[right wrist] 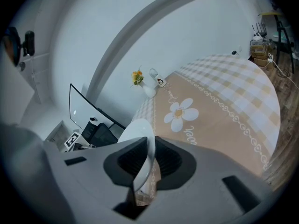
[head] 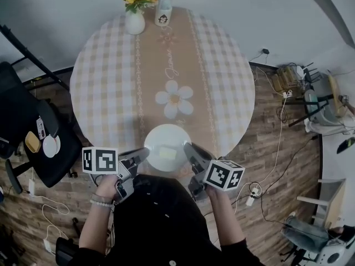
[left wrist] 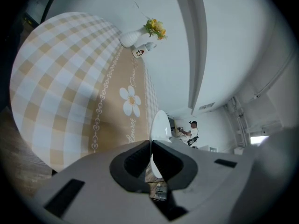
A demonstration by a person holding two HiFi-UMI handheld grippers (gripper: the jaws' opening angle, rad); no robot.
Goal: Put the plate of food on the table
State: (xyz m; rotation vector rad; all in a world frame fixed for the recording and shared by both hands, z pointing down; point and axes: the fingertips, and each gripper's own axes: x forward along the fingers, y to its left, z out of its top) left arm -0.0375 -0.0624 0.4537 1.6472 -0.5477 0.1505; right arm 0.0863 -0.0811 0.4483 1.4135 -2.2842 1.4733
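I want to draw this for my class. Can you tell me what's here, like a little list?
plate: white, food on it, at the table's near edge
left gripper: jaws shut on plate's left rim
right gripper: jaws shut on plate's right rim
table: round, checked
far side: vase, cup

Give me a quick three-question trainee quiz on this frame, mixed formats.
1. True or false: the left gripper and the right gripper are each shut on the rim of the plate.
2. Multiple choice: the vase of flowers stands A) at the far edge of the table, B) beside the plate, C) on the floor.
3. Fill in: in the head view the plate is at the table's ____ edge, by the person.

Key: 1 true; 2 A; 3 near.
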